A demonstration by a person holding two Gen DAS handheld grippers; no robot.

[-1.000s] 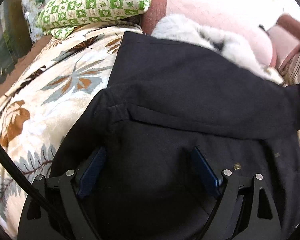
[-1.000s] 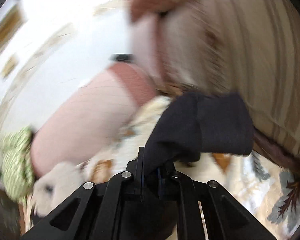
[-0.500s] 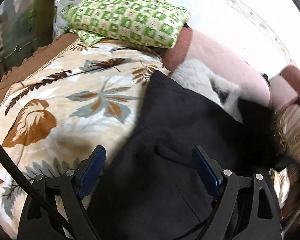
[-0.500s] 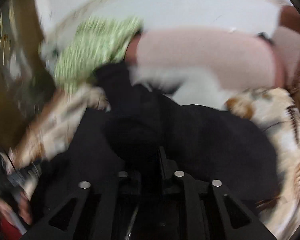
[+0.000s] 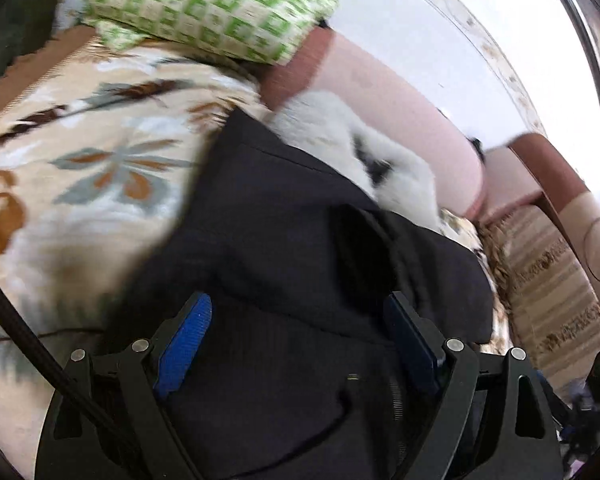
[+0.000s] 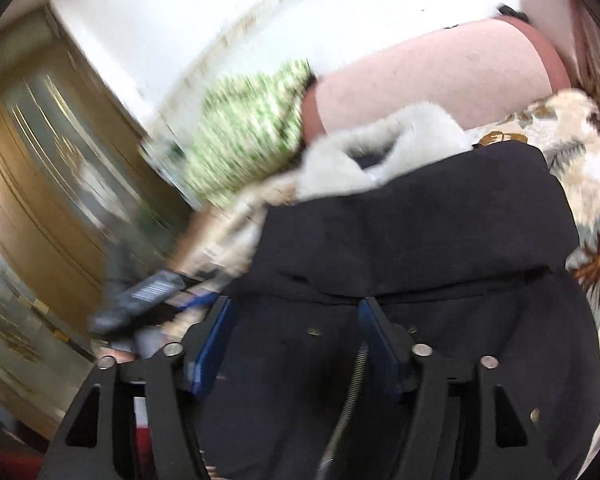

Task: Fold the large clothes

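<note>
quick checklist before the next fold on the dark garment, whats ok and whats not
1. Left gripper open above the dark garment: ok.
2. Right gripper open, nothing pinched: ok.
3. Garment lies on the floral blanket, not hanging off: ok in these views.
4. Garment flat for folding: not ok, a loose flap lies across it and ridges show.
5. White fluffy item apart from the garment: not ok, it touches the far edge.
6. Which edge to grab next: cannot tell, both views are blurred.

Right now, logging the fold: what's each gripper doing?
Left gripper: open, over the black garment, gripping nothing.
Right gripper: open, holding nothing.
</note>
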